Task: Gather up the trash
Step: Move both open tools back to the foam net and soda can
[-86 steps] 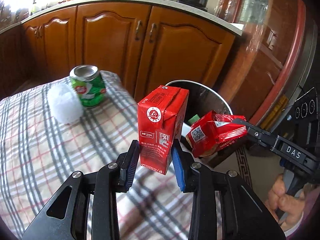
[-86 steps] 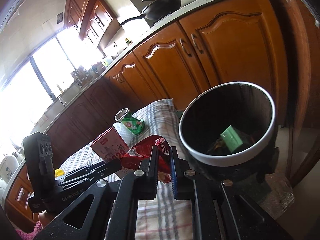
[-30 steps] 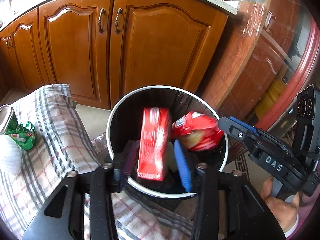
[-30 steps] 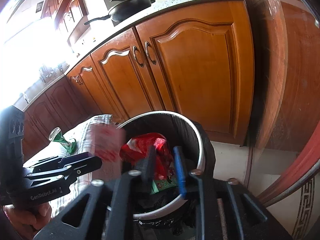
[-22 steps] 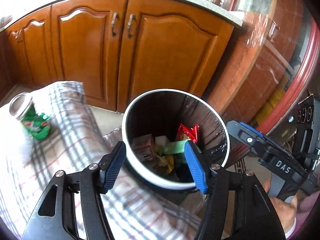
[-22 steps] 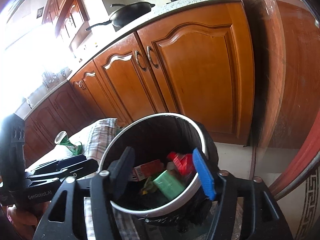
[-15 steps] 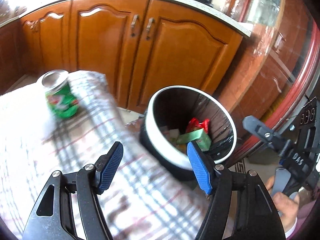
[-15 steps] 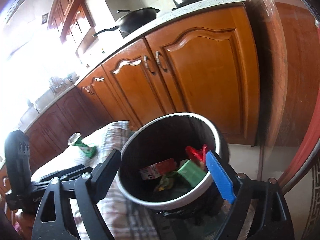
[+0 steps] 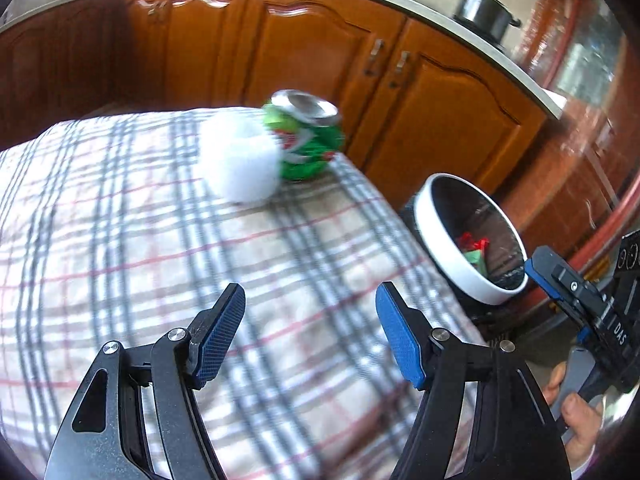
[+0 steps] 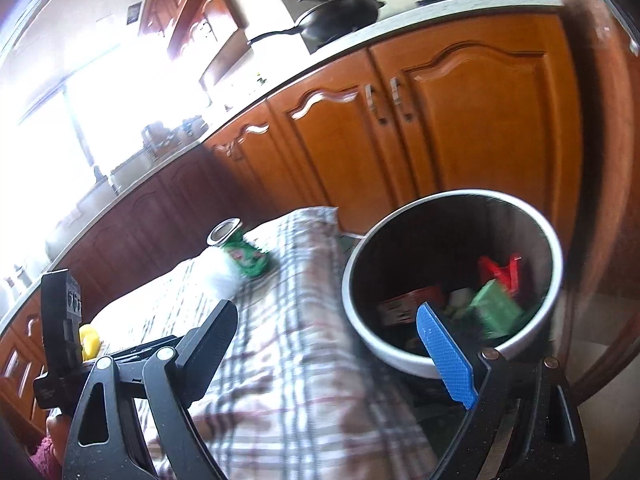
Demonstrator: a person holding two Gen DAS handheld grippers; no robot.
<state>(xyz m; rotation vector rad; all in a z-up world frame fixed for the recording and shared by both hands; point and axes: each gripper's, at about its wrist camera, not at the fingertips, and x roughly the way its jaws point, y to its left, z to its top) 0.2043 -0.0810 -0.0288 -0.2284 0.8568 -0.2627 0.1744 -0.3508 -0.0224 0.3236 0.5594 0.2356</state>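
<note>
Two grippers in view, both empty: left gripper [image 9: 310,332] with blue pads spread apart over the checked cloth, nothing between them, jaws lately widened; right gripper [image 10: 332,344] spread wider, jaws also just opened, one dark finger over the cloth and one blue pad [image 10: 446,354] in front of the bin's near rim. One green can [image 9: 308,140] left on the table, near the far corner nearest the bin, standing roughly upright with a slight lean, long axis near vertical, silver top facing up and toward the cabinets. One white crumpled wad [image 9: 240,164] just beside the can on its near side, overlapping it in the left wrist view; touching or not, cannot tell through the blur. One round bin [image 9: 452,256], white rim, dark lining, on the floor just past the table's edge, open mouth upward. Inside: one red carton [image 10: 412,304] lying on its side, one red wrapper [image 10: 500,270] standing against the far wall, one green box [image 10: 494,312] beside it, other scraps too blurred to count. Table draped in a grey-and-red plaid cloth [image 9: 160,260]. Behind, a run of brown wooden cabinets [image 10: 460,120] under a pale counter, with one black pan [image 10: 340,16] and one steel pot [image 9: 484,10] on top; bright window at left. One yellow object [image 10: 90,340] by the left gripper's handle, unclear.
</note>
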